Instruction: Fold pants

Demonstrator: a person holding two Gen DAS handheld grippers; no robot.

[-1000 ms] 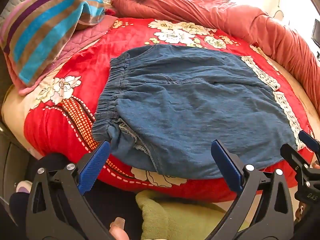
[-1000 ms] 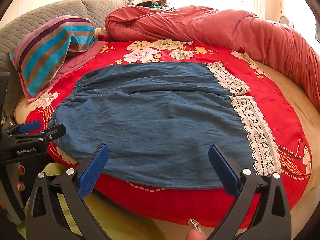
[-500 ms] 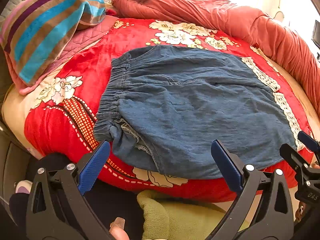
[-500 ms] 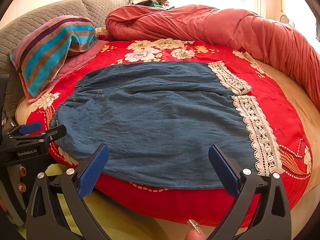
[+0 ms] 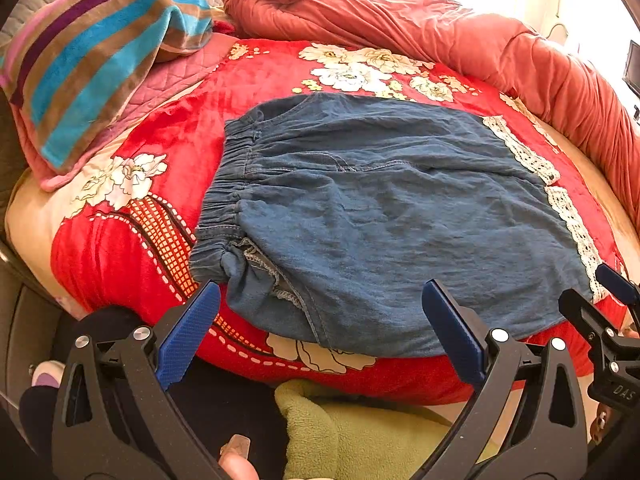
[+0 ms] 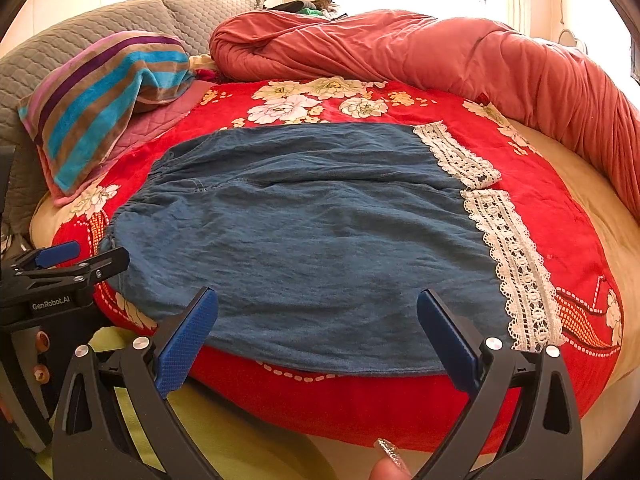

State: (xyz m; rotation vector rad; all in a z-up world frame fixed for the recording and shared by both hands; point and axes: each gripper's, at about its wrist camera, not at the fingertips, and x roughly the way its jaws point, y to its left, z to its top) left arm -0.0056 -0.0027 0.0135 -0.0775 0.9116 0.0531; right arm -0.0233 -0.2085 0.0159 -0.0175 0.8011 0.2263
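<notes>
Blue denim pants [image 5: 384, 216] lie flat on a red flowered blanket [image 5: 192, 128], and all places here are given from these pants. The left gripper [image 5: 320, 320] is wide open, its two blue pads far apart; it hovers at the near edge of the pants, close to the corner of the waistband, and holds nothing. I cannot tell if the left pad touches the cloth. The right gripper [image 6: 318, 320] is also wide open and empty, at the near edge of the pants, more toward the lace end; its pads are in front of the cloth, and contact cannot be judged.

The long axis of the pants runs from left to right across both views. The gathered elastic waistband [image 5: 224, 200] points to the left, and the two leg ends with white lace trim [image 6: 516, 264] point to the right.

There is one pair of pants, two bands of lace, and two grippers. Beyond the waistband, to the far left, lies one striped towel [image 6: 100, 104] in blue, brown and purple on a pink quilted cover. Behind the pants one rolled terracotta duvet [image 6: 400, 52] curves around the far side and the right. Below the near edge there is a green cloth [image 5: 360, 436]
</notes>
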